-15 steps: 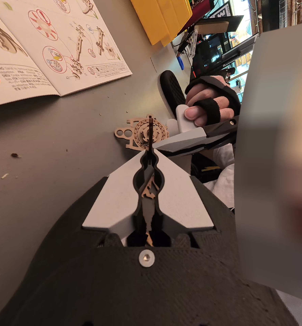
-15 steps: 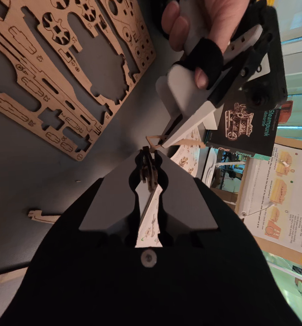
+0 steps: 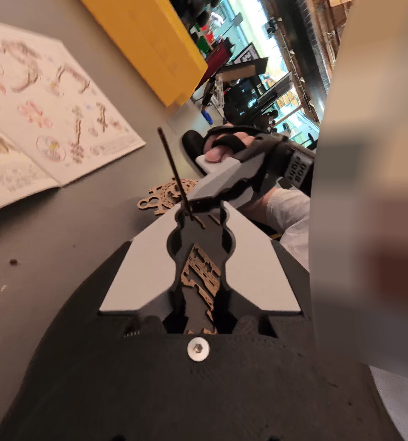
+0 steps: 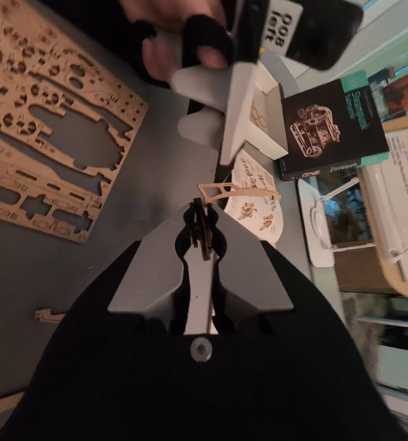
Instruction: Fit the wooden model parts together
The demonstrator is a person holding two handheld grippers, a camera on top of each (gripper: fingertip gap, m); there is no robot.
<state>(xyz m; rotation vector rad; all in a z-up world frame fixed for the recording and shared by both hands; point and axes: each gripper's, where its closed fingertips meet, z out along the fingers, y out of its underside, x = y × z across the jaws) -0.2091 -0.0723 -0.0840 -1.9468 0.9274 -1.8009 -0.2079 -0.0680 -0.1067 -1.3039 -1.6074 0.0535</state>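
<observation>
One left gripper [image 3: 201,210] stands spread, empty; one right gripper [image 4: 200,207] pinches one stacked wooden piece [image 4: 201,235], its curved strip [image 4: 238,191] attached.

The left gripper [image 3: 201,210] is showing a matte black, rough-textured printed body, two light grey wedge-shaped fingers [image 3: 148,260] with scalloped black inner edges, and one silver hex-socket screw [image 3: 198,349] centred at the base. The right gripper [image 4: 200,202] is showing the same build: black housing, grey fingers [image 4: 155,269], silver screw [image 4: 201,350]. The person's hand [image 3: 224,146] is wearing black fingerless straps across the fingers; a white sleeve [image 3: 291,214] is covering the forearm. A white label with black characters is sitting on the left gripper's black housing
</observation>
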